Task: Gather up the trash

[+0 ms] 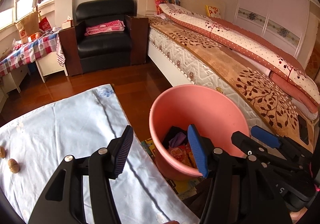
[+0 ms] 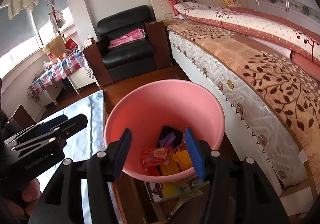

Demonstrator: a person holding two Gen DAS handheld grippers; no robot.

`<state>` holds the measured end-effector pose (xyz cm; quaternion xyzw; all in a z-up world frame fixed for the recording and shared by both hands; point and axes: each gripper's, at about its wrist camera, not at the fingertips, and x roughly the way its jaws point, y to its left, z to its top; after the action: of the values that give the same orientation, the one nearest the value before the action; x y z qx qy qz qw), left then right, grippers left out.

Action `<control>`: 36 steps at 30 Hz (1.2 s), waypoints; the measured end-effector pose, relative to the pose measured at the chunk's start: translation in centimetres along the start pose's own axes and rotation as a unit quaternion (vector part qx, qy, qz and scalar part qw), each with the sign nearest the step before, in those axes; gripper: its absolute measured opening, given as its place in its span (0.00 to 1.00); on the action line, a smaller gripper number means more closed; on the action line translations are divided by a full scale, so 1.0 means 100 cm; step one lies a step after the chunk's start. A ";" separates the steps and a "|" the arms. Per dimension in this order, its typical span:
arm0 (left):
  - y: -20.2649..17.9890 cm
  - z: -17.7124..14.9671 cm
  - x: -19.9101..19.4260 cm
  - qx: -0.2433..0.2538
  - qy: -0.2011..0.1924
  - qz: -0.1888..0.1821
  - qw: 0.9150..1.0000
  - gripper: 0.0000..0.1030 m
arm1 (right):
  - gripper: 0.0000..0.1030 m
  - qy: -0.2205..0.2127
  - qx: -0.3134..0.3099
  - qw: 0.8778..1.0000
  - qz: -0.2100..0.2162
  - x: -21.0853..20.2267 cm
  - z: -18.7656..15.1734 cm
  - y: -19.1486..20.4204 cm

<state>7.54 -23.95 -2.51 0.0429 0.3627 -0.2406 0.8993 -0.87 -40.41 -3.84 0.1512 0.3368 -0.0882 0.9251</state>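
Right gripper [image 2: 160, 156] hangs over the pink bin [image 2: 140, 91], jaws apart and empty; wrappers [image 2: 158, 156] lie inside. Left gripper [image 1: 160, 152] is open too. Next, swing lower left to the walnuts [image 1: 13, 166] on the desk [image 1: 60, 124].

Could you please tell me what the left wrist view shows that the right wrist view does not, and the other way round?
Only the left wrist view shows two walnuts lying on the pale blue cloth, and a dark phone on the bed. Only the right wrist view shows the red snack wrapper whole, and garments on the coat stand. Both show the pink bucket with trash in it, the black armchair, and the left gripper and right gripper with open, empty jaws.
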 end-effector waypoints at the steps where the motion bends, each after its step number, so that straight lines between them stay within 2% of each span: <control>1: 0.001 -0.001 -0.003 0.000 -0.003 0.003 1.000 0.55 | 0.56 -0.003 -0.002 1.000 -0.001 -0.002 0.000 0.002; 17: 0.013 -0.012 -0.054 -0.010 -0.056 0.035 0.998 0.55 | 0.64 -0.043 -0.030 0.999 -0.011 -0.040 -0.006 0.037; 28: 0.021 -0.025 -0.075 -0.023 -0.066 0.030 0.997 0.55 | 0.79 -0.105 -0.044 0.991 -0.068 -0.067 -0.020 0.061; 36: 0.028 -0.032 -0.081 -0.035 -0.068 0.035 0.996 0.55 | 0.79 -0.103 -0.045 0.991 -0.067 -0.070 -0.026 0.068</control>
<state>1.78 -17.48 0.32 0.0074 0.3068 -0.1982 0.9309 -5.95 -32.74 0.30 0.0765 0.2525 -0.1501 0.9528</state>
